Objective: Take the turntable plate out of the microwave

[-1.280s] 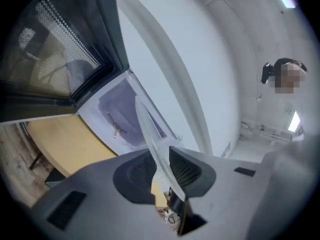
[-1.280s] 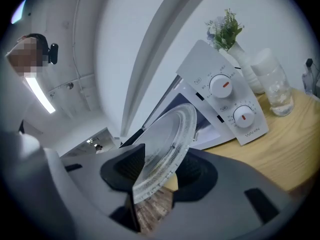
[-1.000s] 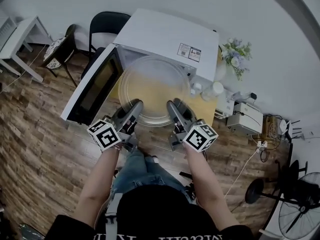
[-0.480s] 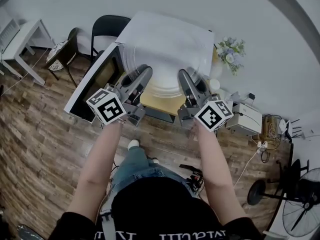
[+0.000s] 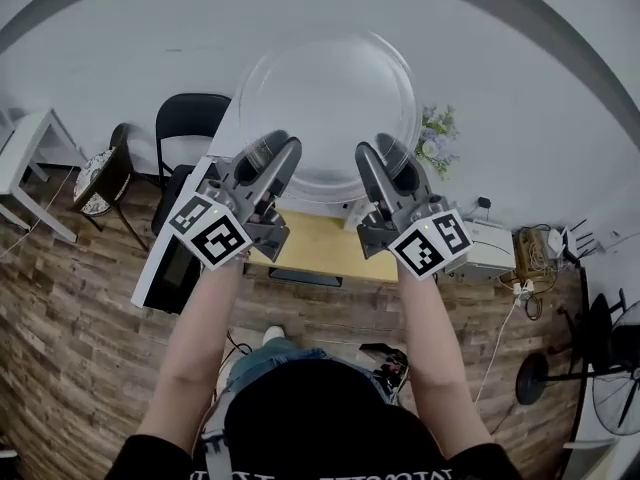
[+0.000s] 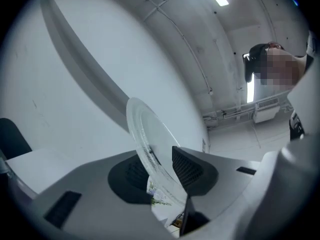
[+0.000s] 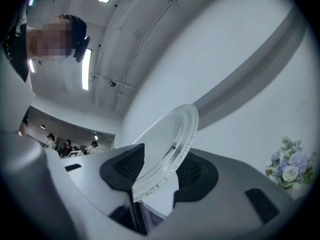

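The clear glass turntable plate (image 5: 325, 108) hangs high in the air in front of the white wall, well above the microwave, whose open door (image 5: 165, 268) shows at the left. My left gripper (image 5: 272, 153) grips the plate's near rim left of centre, and my right gripper (image 5: 385, 153) grips it right of centre. In the left gripper view the rim (image 6: 150, 144) stands edge-on between the pads of the left gripper (image 6: 162, 166), whose jaws are opening slightly. The right gripper view has the rim (image 7: 170, 144) pinched in the right gripper (image 7: 157, 171).
The wooden table top (image 5: 320, 243) lies below the grippers. A black chair (image 5: 185, 118) and a small stool (image 5: 95, 183) stand at the left. A flower vase (image 5: 435, 133) and a white device (image 5: 490, 243) sit at the right, a fan (image 5: 610, 388) further right.
Both grippers have risen together with the plate, from the microwave's opening to high in front of the wall. The plate has tilted more upright.
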`<act>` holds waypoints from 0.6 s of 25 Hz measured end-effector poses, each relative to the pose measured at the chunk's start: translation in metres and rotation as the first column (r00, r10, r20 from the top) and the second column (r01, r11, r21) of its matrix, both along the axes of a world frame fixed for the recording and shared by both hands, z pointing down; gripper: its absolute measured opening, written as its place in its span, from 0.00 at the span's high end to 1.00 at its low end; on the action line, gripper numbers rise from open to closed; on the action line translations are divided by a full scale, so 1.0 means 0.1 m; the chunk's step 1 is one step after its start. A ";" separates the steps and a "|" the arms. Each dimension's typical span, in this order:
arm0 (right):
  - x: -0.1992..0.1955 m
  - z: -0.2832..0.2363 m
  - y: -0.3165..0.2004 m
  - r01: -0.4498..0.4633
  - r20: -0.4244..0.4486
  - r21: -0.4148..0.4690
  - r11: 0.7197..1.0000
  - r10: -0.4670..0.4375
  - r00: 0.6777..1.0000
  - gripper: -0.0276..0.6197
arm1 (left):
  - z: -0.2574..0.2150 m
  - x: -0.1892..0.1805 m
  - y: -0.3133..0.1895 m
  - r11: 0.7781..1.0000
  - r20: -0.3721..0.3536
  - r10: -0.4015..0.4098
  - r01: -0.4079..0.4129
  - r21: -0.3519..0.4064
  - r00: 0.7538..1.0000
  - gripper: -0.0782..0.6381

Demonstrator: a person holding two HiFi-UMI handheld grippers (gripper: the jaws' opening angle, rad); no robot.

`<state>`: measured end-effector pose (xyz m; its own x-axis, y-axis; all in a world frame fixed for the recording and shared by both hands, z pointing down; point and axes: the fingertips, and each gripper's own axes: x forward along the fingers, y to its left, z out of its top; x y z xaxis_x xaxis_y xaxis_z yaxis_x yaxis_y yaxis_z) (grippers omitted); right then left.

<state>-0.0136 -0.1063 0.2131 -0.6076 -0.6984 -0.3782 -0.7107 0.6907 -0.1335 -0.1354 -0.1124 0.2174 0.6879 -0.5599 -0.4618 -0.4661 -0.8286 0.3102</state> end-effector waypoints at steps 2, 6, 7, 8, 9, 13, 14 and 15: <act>0.01 -0.05 -0.09 -0.026 -0.001 0.014 1.000 0.026 1.000 0.66 | -0.05 0.01 -0.12 1.000 0.007 0.023 -0.023 0.014 1.000 0.72; 0.01 -0.06 -0.21 -0.068 0.005 0.030 0.997 0.068 0.998 0.66 | -0.08 0.01 -0.29 0.998 0.029 0.057 -0.058 0.031 0.998 0.72; 0.01 -0.06 -0.22 -0.081 0.008 0.034 0.996 0.080 0.997 0.66 | -0.08 0.02 -0.31 0.997 0.035 0.066 -0.067 0.036 0.997 0.72; 0.02 -0.06 -0.22 -0.092 0.012 0.038 0.995 0.092 0.996 0.66 | -0.08 0.03 -0.33 0.996 0.040 0.074 -0.076 0.041 0.996 0.72; 0.02 -0.06 -0.22 -0.102 0.016 0.041 0.994 0.102 0.995 0.65 | -0.09 0.03 -0.34 0.995 0.045 0.082 -0.084 0.046 0.996 0.72; 0.03 -0.11 -0.33 -0.134 0.035 0.053 0.990 0.132 0.991 0.65 | -0.16 0.05 -0.48 0.991 0.067 0.110 -0.114 0.062 0.992 0.72; 0.04 -0.14 -0.37 -0.143 0.038 0.060 0.988 0.141 0.989 0.65 | -0.19 0.07 -0.54 0.990 0.074 0.115 -0.120 0.068 0.991 0.72; 0.07 -0.17 -0.41 -0.152 0.039 0.069 0.986 0.149 0.988 0.65 | -0.23 0.09 -0.58 0.990 0.080 0.118 -0.124 0.074 0.990 0.72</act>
